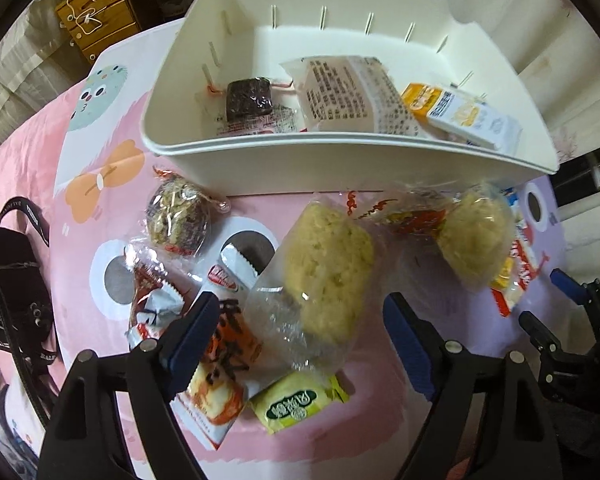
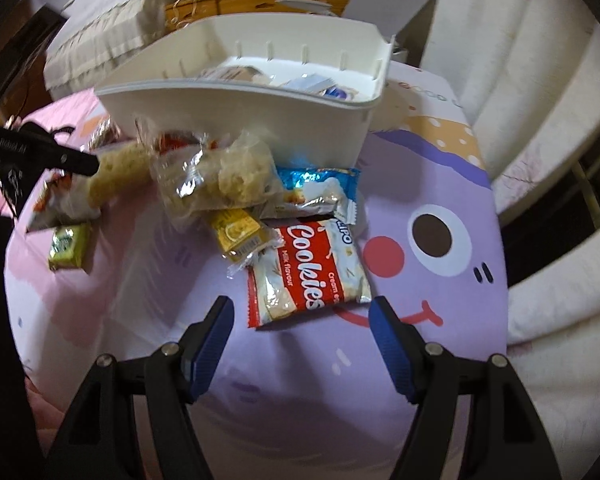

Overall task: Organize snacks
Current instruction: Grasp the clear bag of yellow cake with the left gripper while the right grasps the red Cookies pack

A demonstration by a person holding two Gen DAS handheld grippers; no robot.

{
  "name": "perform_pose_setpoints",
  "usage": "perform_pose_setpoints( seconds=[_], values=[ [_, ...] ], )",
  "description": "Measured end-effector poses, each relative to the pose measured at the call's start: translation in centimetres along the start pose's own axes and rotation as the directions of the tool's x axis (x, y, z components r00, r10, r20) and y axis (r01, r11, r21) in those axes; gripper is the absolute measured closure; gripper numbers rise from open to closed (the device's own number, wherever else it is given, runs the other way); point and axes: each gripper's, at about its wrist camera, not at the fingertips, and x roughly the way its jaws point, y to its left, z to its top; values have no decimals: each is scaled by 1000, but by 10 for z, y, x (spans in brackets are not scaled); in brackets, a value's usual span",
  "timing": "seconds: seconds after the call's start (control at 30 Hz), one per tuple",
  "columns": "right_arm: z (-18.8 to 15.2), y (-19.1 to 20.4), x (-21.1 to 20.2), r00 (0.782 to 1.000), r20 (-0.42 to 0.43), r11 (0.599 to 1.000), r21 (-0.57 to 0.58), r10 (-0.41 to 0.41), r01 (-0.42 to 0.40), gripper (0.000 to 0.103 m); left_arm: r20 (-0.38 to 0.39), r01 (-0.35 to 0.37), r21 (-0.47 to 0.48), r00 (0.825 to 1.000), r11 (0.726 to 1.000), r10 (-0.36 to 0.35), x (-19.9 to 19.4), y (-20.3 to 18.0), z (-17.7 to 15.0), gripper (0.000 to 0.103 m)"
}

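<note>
A white bin [image 1: 260,168] holds a dark brownie [image 1: 247,98], a white printed packet [image 1: 352,96] and a small yellow-white carton [image 1: 464,116]. My left gripper [image 1: 300,332] is open, its fingers either side of a clear bag with a yellow rice cake [image 1: 326,272]. A second rice cake bag [image 1: 474,236], a round seeded snack [image 1: 178,214] and a green packet [image 1: 298,404] lie around it. My right gripper [image 2: 302,336] is open just in front of a red Cookies packet [image 2: 306,276]. A yellow packet [image 2: 240,238] and a blue-white packet [image 2: 320,194] lie beyond it, before the bin [image 2: 236,120].
A pink and purple cartoon cloth [image 2: 420,200] covers the table. A black bag [image 1: 12,280] lies at the left edge. A wooden drawer unit [image 1: 96,16] stands behind. White curtain [image 2: 520,80] hangs at the right. My left gripper shows in the right view [image 2: 40,156].
</note>
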Motion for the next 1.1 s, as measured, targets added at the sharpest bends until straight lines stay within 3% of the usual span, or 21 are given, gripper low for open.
perform_pose_setpoints(
  seconds=[0.27, 0.63, 0.9, 1.1],
  values=[
    [4, -5, 24, 999, -30, 997, -68, 27, -29, 33, -38, -83, 42, 996, 996, 84, 22, -17, 16, 20],
    [13, -14, 34, 998, -12, 993, -101, 60, -61, 33, -87, -88, 5, 992, 996, 88, 45, -22, 32, 21],
    [20, -15, 43, 996, -5, 990, -106, 93, -93, 26, -105, -36, -15, 994, 999, 34, 58, -19, 44, 44],
    [23, -17, 46, 994, -9, 988, -111, 112, -112, 26, -110, -34, -30, 993, 999, 30, 66, -17, 45, 47]
  ],
)
